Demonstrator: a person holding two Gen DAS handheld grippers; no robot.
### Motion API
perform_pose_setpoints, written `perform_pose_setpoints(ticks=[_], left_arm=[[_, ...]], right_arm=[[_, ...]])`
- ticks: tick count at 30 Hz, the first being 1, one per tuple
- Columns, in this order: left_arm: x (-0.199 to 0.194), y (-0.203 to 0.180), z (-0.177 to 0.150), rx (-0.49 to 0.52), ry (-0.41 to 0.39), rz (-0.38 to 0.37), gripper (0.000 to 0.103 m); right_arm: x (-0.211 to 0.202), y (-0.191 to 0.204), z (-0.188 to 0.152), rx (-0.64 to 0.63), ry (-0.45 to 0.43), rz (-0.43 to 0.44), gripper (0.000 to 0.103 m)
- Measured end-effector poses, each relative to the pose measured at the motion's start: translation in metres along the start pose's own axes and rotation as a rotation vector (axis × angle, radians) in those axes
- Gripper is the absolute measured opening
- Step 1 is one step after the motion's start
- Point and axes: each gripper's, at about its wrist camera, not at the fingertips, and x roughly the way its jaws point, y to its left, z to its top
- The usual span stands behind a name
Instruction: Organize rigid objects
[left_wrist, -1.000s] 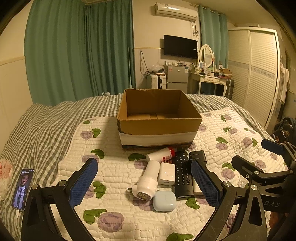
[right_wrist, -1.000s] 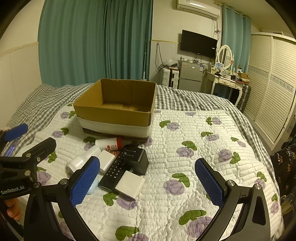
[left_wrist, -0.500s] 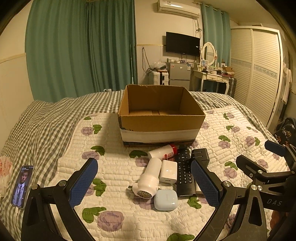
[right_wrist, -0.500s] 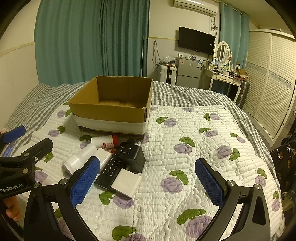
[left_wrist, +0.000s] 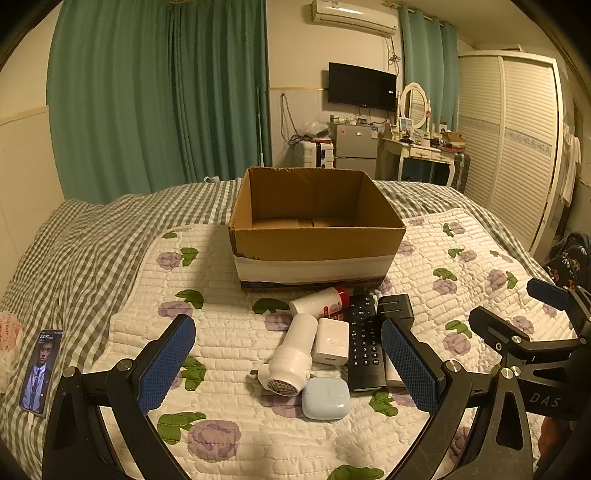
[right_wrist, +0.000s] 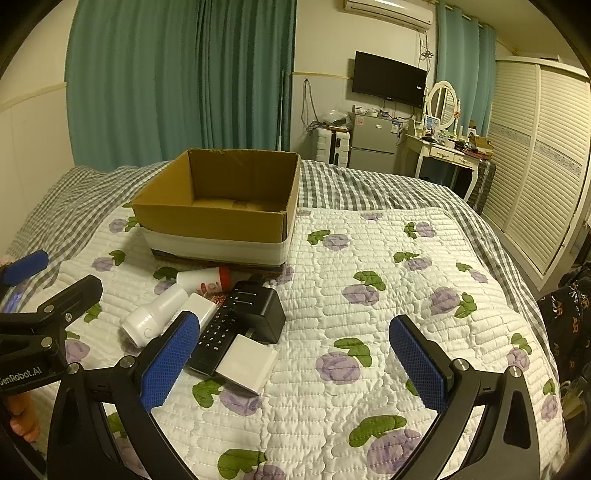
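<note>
Now nearer the cardboard box (left_wrist: 317, 236)

Open cardboard box (left_wrist: 317, 236) sits upright on the quilt, white band around its base. Right in front, a cluster: white bottle with red cap (left_wrist: 320, 302) lying down, white cylindrical device (left_wrist: 291, 358), white charger (left_wrist: 331, 340), black remote (left_wrist: 364, 347), black block (left_wrist: 394, 305), pale blue case (left_wrist: 325, 398), white flat box (right_wrist: 246, 363).

Brown cardboard box (left_wrist: 317, 240) with white band, black remote (left_wrist: 364, 347), purple-flowered white quilt (right_wrist: 369, 258), teal curtains (left_wrist: 159, 96)
</note>
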Motion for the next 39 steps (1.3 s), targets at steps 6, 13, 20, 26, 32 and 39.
perform_pose_setpoints(ticks=[6, 13, 20, 26, 32, 39], left_arm=[[0.003, -0.003, -0.001, 0.007, 0.002, 0.002, 0.103], [0.037, 0.001, -0.011, 0.007, 0.099, 0.043, 0.103], [0.083, 0.001, -0.039, 0.009, 0.259, 0.042, 0.100], [0.107, 0.003, -0.040, 0.009, 0.296, 0.065, 0.100], [0.140, 0.011, -0.039, -0.001, 0.372, 0.091, 0.099], [0.157, -0.004, -0.037, 0.067, 0.376, 0.067, 0.065]], right_arm=[[0.001, 0.000, 0.000, 0.001, 0.004, -0.004, 0.103], [0.023, -0.001, -0.010, -0.017, 0.060, 0.006, 0.103], [0.076, 0.004, -0.038, -0.020, 0.227, 0.082, 0.091], [0.111, 0.019, -0.049, -0.040, 0.302, 0.143, 0.082], [0.131, 0.028, -0.051, -0.027, 0.333, 0.136, 0.075], [0.140, 0.023, -0.050, -0.007, 0.345, 0.107, 0.055]])
